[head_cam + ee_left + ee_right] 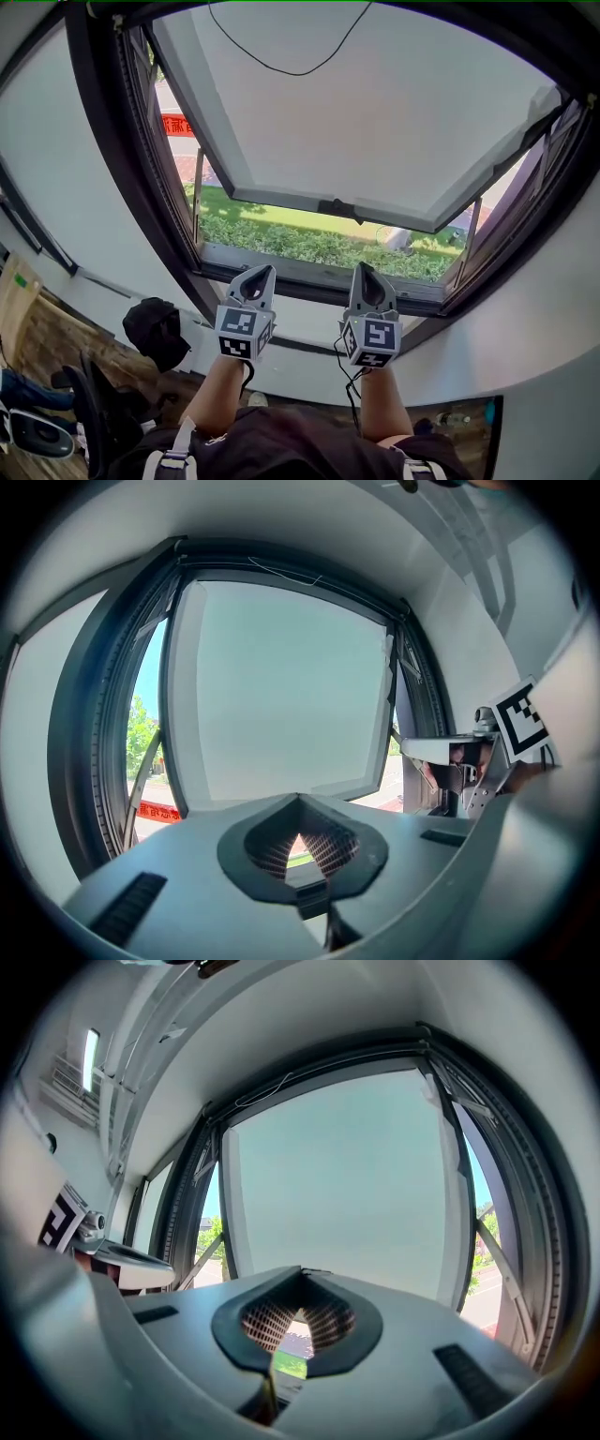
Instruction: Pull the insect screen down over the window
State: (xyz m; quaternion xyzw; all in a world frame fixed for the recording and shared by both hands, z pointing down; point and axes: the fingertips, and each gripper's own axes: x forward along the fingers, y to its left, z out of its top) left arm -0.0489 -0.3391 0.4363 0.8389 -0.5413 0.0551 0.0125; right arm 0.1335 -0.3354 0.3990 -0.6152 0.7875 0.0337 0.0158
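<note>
Nearest the cam: person's dark top [281, 442] w/ shoulder straps, bare forearms reaching fwd. Each forearm ends in a marker cube and a grey tool.

Left tool [262, 271] and right tool [364, 268] are side by side, apart, both aimed about level at the window [112, 187]. Their tips sit in front of its lower frame rail. Touching or not: can't tell from the head view.

Left tool [299, 802]: jaws pressed together, nothing btwn the ribbed pads. Right tool [300, 1275]: same, jaws together, empty. Each gripper view catches the other tool at its edge.

Window has a dark frame and a pale grey panel [375, 122] filling most of the opening. The panel is tilted, w/ a dark handle [339, 208] mid bottom rail. Gaps at both sides and under it show outdoors: hedge [309, 246], lawn, red banner [174, 124].

Insect screen: can't pick it out for sure. A thin dark cord [281, 67] hangs in a loop from the top of the frame across the panel, and the gap below stands uncovered.

Lower left on the floor: black bag [155, 328], office chair [94, 417].
</note>
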